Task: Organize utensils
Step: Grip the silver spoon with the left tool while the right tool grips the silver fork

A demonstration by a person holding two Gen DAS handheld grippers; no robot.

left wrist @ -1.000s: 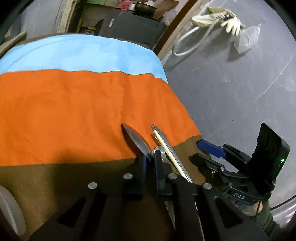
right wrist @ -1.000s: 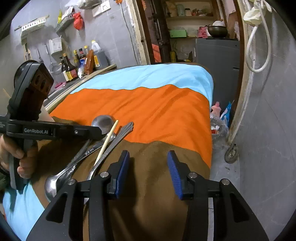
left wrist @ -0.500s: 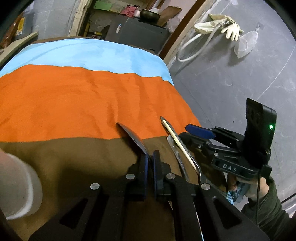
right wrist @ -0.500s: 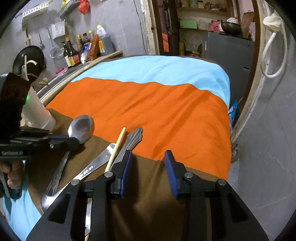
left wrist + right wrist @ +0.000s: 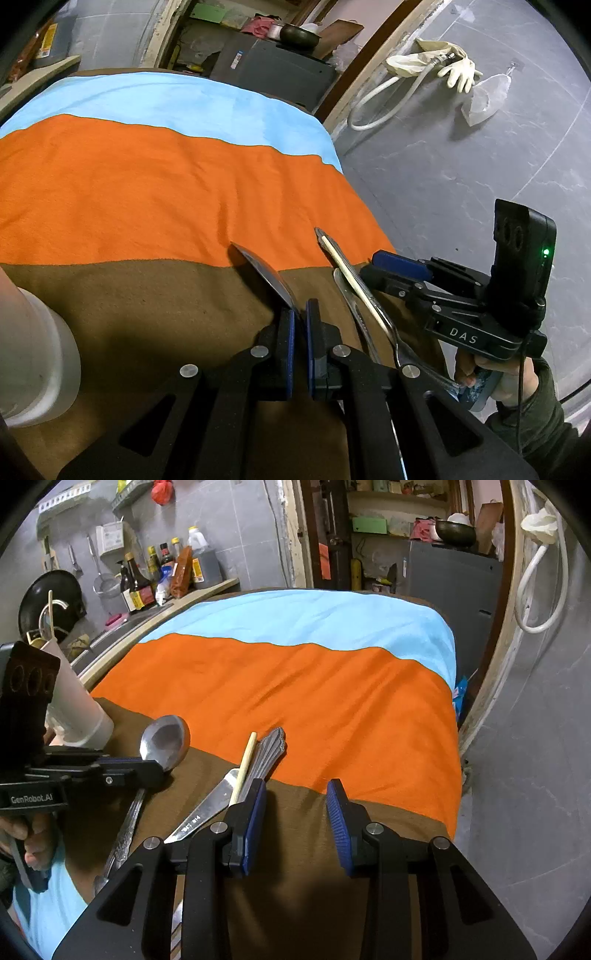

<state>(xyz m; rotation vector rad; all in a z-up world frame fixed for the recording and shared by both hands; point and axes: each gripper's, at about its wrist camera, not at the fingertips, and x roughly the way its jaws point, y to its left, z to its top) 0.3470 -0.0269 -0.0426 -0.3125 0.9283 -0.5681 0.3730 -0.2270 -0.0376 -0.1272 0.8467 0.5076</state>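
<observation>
On the cloth-covered table (image 5: 332,709), the spoon (image 5: 164,738) lies left of the knife (image 5: 207,808), the chopstick (image 5: 242,768) and the bunched utensil handles (image 5: 269,753), which lie side by side and touch. The left tool (image 5: 299,321) is pinched on the spoon's neck, its bowl pointing away, and the right tool (image 5: 295,812) hangs just right of the bundle, its left finger beside the handles. A cylindrical holder (image 5: 79,709) stands behind the left tool at the table's left edge, with bottles (image 5: 147,576) on the counter beyond.
</observation>
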